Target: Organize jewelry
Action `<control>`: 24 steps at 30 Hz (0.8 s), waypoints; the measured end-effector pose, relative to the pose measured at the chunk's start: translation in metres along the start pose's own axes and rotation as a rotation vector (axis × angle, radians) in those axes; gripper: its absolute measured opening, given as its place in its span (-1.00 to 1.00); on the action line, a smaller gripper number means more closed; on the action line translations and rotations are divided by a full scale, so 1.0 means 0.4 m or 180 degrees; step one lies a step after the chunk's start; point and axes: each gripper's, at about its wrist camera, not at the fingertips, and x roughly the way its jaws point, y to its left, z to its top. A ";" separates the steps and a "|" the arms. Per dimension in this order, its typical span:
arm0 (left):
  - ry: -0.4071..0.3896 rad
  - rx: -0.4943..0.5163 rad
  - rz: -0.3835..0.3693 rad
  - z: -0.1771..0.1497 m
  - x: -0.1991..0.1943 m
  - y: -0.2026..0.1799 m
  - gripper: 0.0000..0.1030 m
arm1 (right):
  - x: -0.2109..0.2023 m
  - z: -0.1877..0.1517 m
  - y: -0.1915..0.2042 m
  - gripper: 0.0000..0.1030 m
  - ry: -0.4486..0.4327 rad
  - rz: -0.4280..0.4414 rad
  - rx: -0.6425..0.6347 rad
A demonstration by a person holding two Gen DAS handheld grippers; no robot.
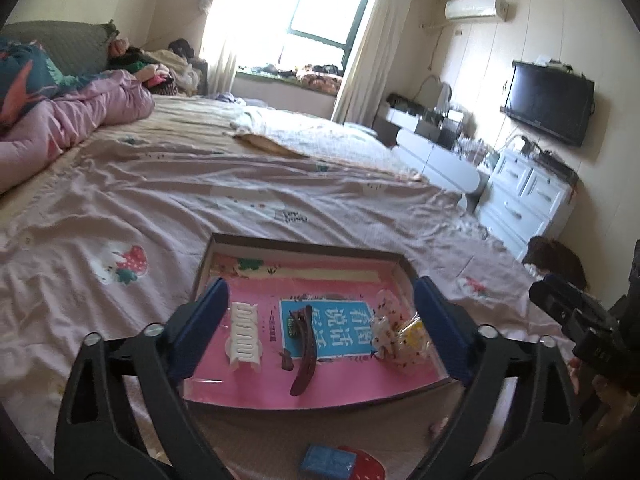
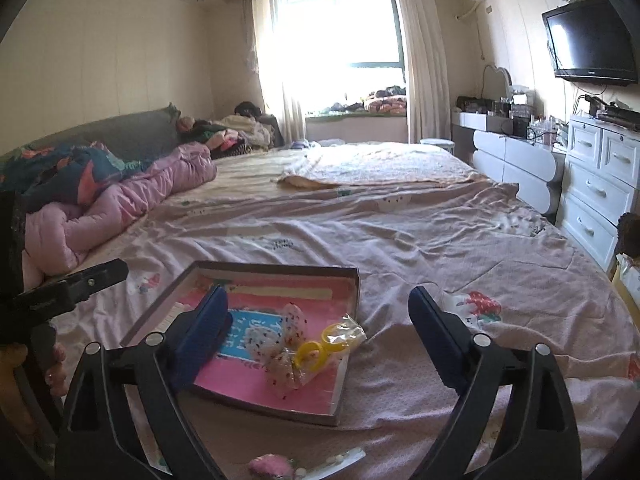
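pink-lined shallow box (image 1: 224, 242) lies on the bed (image 1: 160, 184), holding a white claw clip (image 1: 243, 338), a brown hair clip (image 1: 302, 354) and a clear packet of yellow rings (image 2: 324, 346). left gripper (image 1: 320, 332) hangs above it, jaws wide and empty. right gripper (image 2: 316, 338), beside it, likewise wide, gripping nothing.

Our two black-framed grippers, left gripper (image 1: 320, 328), right gripper (image 2: 316, 336), dark blue pads (image 1: 208, 316), silver screws (image 2: 480, 339) at the finger joints
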 end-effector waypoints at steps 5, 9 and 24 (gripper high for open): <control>-0.0146 -0.0029 -0.0016 0.002 -0.059 0.001 0.77 | -0.044 -0.002 0.014 0.73 -0.0048 0.0015 -0.0015; -0.0215 -0.0057 -0.0022 -0.001 -0.099 0.002 0.77 | -0.078 -0.005 0.024 0.73 -0.0078 0.0038 -0.0015; -0.0284 -0.0120 0.0075 -0.039 -0.210 0.027 0.77 | -0.162 -0.049 0.042 0.73 -0.0028 0.0085 -0.0060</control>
